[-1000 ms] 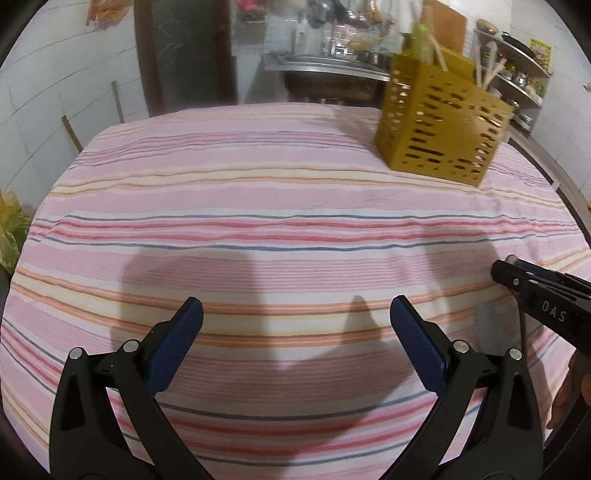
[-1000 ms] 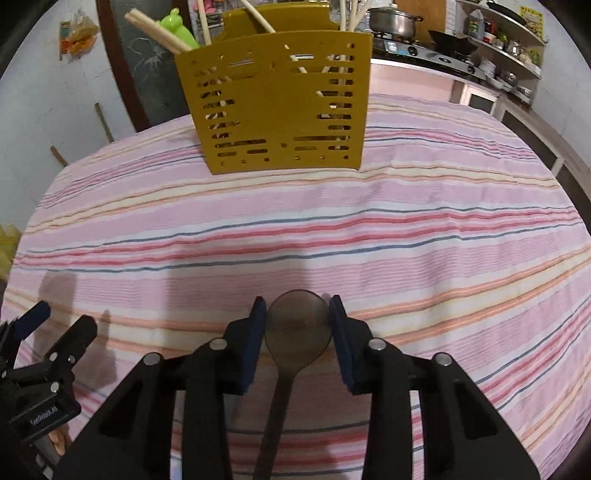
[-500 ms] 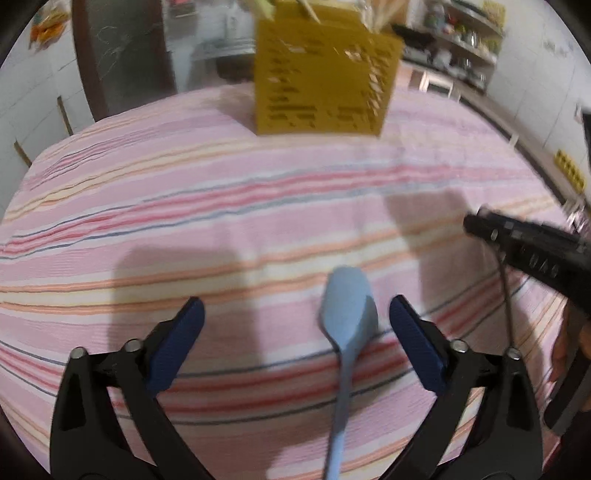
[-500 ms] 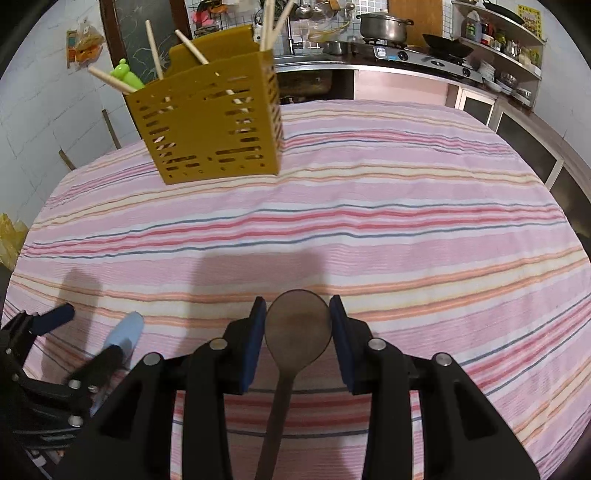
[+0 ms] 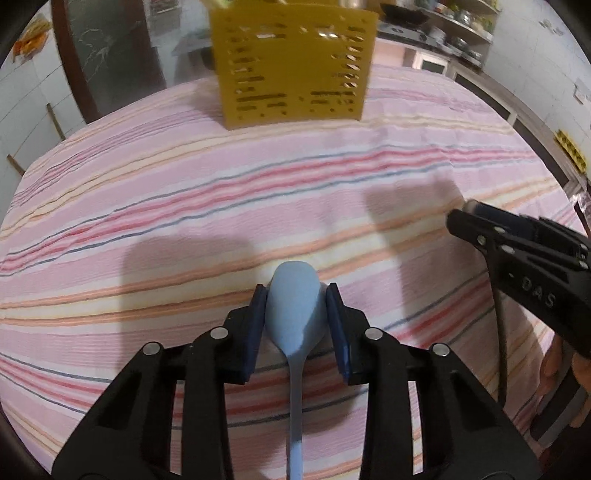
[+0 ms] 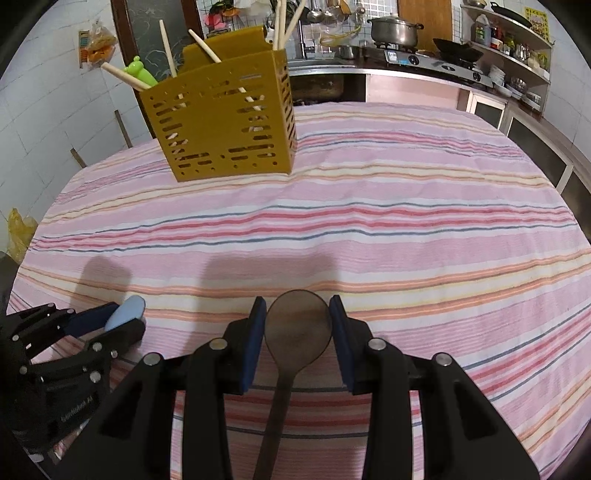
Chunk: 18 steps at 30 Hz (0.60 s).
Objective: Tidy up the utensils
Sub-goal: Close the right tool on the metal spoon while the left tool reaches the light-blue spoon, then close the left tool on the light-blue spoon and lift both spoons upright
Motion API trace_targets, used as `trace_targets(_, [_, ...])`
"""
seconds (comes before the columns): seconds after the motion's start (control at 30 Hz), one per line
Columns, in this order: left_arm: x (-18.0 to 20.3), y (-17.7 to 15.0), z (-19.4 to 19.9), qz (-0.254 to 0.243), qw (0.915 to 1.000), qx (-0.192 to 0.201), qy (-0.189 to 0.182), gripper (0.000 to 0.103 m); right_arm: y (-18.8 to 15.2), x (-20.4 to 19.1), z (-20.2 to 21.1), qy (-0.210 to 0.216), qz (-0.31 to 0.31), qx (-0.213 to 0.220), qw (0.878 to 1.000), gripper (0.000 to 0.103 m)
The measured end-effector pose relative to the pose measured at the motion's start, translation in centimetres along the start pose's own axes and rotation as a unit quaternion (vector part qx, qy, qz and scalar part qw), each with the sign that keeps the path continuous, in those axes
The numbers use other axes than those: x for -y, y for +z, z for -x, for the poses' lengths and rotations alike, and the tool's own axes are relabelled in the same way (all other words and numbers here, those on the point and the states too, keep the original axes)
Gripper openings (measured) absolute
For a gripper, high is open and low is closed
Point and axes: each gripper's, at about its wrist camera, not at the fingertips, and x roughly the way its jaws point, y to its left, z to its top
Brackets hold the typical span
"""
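Observation:
My left gripper (image 5: 295, 295) is shut on a light blue spoon (image 5: 293, 299), bowl forward, held above the striped cloth. My right gripper (image 6: 297, 310) is shut on a dark wooden spoon (image 6: 297, 326), bowl forward. A mustard-yellow slotted utensil holder (image 6: 225, 122) stands at the far side of the table with chopsticks (image 6: 168, 48) and a green utensil (image 6: 140, 72) in it. It also shows in the left wrist view (image 5: 293, 62), straight ahead. The left gripper with the blue spoon shows at lower left of the right wrist view (image 6: 122, 321). The right gripper shows at right of the left wrist view (image 5: 465, 218).
A pink striped tablecloth (image 6: 388, 221) covers the round table. Behind it are a kitchen counter with a pot (image 6: 393, 29), a stove and shelves at the right. A dark door (image 5: 110, 48) and white tiled wall are at the left.
My left gripper turned toward the holder, closed on the blue spoon and lifted it. My right gripper kept hold of the wooden spoon and swung so the holder sits further left.

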Motion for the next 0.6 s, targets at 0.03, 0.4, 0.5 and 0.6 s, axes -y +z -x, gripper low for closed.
trace_targets(0.03, [-0.5,0.1,0.1,0.009,0.9999,0.006,0.007,0.032,0.0,-0.1,0.1,0.000,0.000,0.004,1.000,0.035])
trace_targets(0.4, [-3.7,1.0,5.5,0.075,0.9862,0.144,0.032,0.032,1.0,-1.3,2.7,-0.005,0.003,0.077,0.997,0.035])
trace_targets(0.5, [-4.2,0.9,7.3,0.081,0.9785,0.186,0.035,0.032,1.3,-1.9,3.9,-0.009,0.012,0.105,0.994,0.035])
trace_targets(0.6, [-4.8,0.6,8.7,0.091,0.9701,0.222,0.034,0.032,1.5,-2.4,5.2,-0.014,0.018,0.135,0.991,0.035])
